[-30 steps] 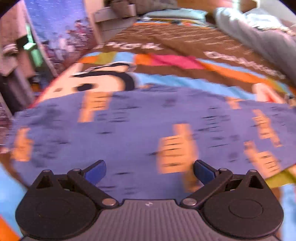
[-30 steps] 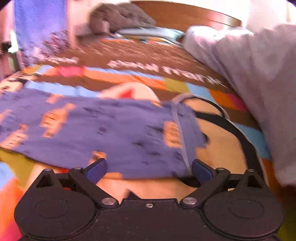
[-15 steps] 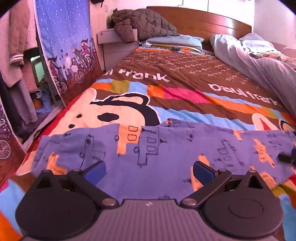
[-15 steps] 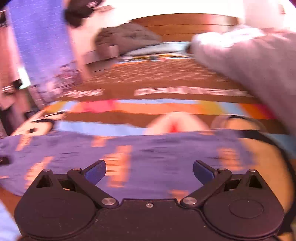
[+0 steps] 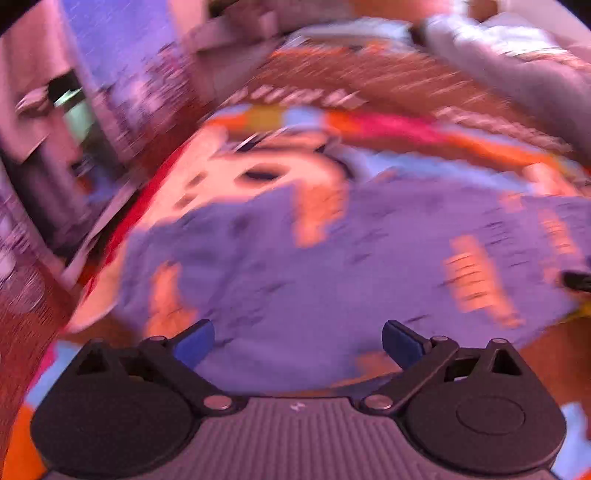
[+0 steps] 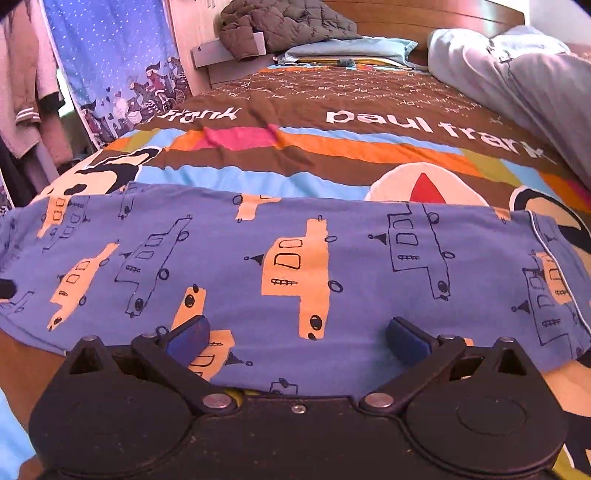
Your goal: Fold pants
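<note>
The pants (image 6: 295,258) lie flat as one long blue band across the bedspread (image 6: 332,147), running side to side near the bed's foot edge, closest to me. They look already doubled leg on leg, I judge, since only one narrow strip shows; laid out flat like this so the next fold, end to end, can go cleanly. The piped hem end sits toward the bed's right edge, and the other end reaches toward the left edge.

My right gripper (image 6: 297,338) hangs over the near edge of the pants, roughly mid-length. Its blue fingers (image 6: 188,338) stand wide apart with nothing between them; I can't tell whether the tips brush the cloth.

The left wrist view is heavily motion-blurred. My left gripper (image 5: 297,341) is also spread wide and empty, over the pants (image 5: 332,277) toward the end by the bed's left edge. Contact with the fabric I cannot tell.

A dark tip (image 6: 7,288) shows at the left border of the right view, probably part of the other gripper, resting near or on the pants.

At the head of the bed: a grey jacket (image 6: 288,26), a pillow (image 6: 351,48), and a pale duvet (image 6: 517,74) bunched along the right edge, all well apart from the pants.
</note>
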### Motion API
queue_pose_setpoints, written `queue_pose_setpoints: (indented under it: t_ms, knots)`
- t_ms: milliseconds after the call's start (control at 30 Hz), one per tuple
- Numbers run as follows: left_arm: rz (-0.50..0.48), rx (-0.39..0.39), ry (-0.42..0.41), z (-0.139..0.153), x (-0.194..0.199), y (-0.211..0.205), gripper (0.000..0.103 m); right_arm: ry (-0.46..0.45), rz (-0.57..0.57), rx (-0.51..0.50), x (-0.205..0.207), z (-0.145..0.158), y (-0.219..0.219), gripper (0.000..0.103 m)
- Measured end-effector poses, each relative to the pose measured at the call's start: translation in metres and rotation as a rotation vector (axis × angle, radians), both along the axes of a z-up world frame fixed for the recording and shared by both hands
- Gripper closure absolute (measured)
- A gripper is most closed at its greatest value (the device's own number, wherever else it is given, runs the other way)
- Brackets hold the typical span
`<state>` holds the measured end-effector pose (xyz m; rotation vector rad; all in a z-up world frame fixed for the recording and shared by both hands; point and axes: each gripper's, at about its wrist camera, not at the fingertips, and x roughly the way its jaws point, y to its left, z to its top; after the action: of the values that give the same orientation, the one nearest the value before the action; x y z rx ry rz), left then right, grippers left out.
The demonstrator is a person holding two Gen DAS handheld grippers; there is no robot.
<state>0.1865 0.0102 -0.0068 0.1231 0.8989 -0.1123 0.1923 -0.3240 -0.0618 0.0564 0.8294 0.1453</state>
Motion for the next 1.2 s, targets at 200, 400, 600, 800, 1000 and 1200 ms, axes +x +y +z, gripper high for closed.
queue_pose_setpoints:
  t_ms: [200, 400, 600, 800, 1000, 1200]
  knots:
    - [-0.106, -0.22, -0.114, 0.016, 0.065, -0.05, 0.003, -0.001, -0.002, 0.019, -0.004, -0.001, -0.006, 0.001]
    - [-0.039, -0.468, 0.041, -0.032, 0.147, -0.067, 0.012, -0.003, 0.0, 0.016, -0.004, -0.001, -0.006, 0.001]
    - [-0.034, -0.478, 0.04, -0.05, 0.162, -0.042, 0.02, -0.003, 0.008, 0.039, -0.005, 0.0, -0.009, 0.001]
    - [0.186, -0.423, -0.01, -0.021, 0.168, -0.049, 0.018, -0.017, 0.002, 0.101, -0.009, 0.002, -0.019, 0.001]
    - [0.02, -0.392, -0.056, -0.003, 0.124, -0.118, 0.002, -0.042, -0.138, 0.184, -0.023, 0.013, -0.057, 0.001]
    - [-0.047, -0.348, 0.051, -0.03, 0.101, -0.183, 0.002, 0.008, -0.278, 0.303, -0.039, 0.01, -0.128, 0.001]
